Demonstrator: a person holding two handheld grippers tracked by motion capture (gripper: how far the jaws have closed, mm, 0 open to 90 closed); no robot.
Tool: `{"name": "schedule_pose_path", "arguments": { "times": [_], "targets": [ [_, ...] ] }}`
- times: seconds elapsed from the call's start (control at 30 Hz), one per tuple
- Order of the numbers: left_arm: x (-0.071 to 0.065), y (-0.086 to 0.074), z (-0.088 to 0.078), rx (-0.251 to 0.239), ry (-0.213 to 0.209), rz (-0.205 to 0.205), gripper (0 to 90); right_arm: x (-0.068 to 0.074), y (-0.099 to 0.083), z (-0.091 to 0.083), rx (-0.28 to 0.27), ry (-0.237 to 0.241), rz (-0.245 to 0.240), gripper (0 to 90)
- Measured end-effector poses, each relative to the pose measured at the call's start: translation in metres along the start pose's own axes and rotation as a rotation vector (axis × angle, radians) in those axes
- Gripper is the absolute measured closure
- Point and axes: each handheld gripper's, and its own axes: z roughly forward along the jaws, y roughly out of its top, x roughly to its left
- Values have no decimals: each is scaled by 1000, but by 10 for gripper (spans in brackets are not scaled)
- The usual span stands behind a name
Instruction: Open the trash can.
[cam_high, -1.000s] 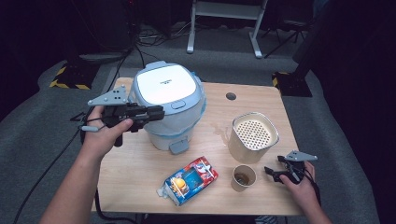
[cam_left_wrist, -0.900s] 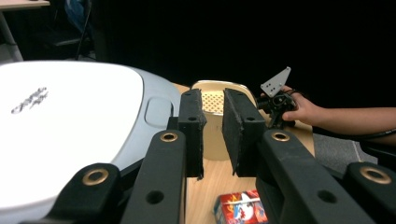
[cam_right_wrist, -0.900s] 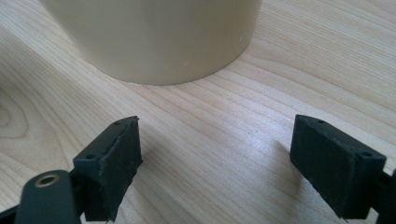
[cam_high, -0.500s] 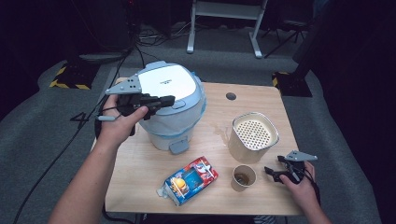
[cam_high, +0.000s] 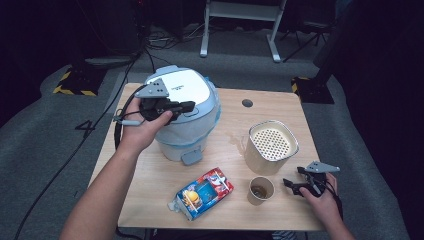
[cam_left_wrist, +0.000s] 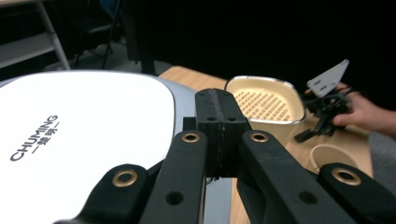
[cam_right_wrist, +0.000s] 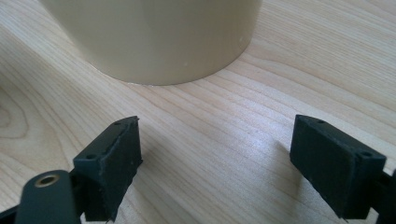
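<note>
White and glossy, the lid of the rice cooker (cam_high: 186, 97) lies right under my left claw (cam_high: 186, 105), whose jaws have just been closing and now sit pressed together with nothing between them. In the left gripper view the joined tips (cam_left_wrist: 219, 116) hang over the lid's (cam_left_wrist: 88, 135) far edge, past the printed brand name. My guess is that I mean to work the lid, most likely by pressing its release or pushing down on it with the closed tips. To do that well, I'd keep the jaws together so they act as one blunt finger, bring them straight down onto the spot rather than at a slant, and press steadily so the pot doesn't slide across the table (cam_high: 280, 107). Whether the tips already touch the lid I cannot tell.

My right claw (cam_high: 293, 185) rests low on the wood well off to the other side, jaws spread wide and empty. Just ahead of it stands the cream perforated basket (cam_high: 272, 145), its wall (cam_right_wrist: 159, 37) near the open pads, and the paper cup (cam_high: 261, 190) sits just beside. Nearer me from the cooker lies a colourful carton (cam_high: 202, 192).
</note>
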Motion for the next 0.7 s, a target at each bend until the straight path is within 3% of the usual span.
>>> {"name": "schedule_pose_path", "arguments": {
  "times": [0.27,0.37,0.57,0.7],
  "targets": [
    [0,-1,4,75,31,9,900,0,0,0,0,0,0,162],
    [-1,0,4,81,25,4,900,0,0,0,0,0,0,162],
    [-6,5,4,125,61,52,900,0,0,0,0,0,0,162],
    [-4,5,4,132,41,34,900,0,0,0,0,0,0,162]
  ]
}}
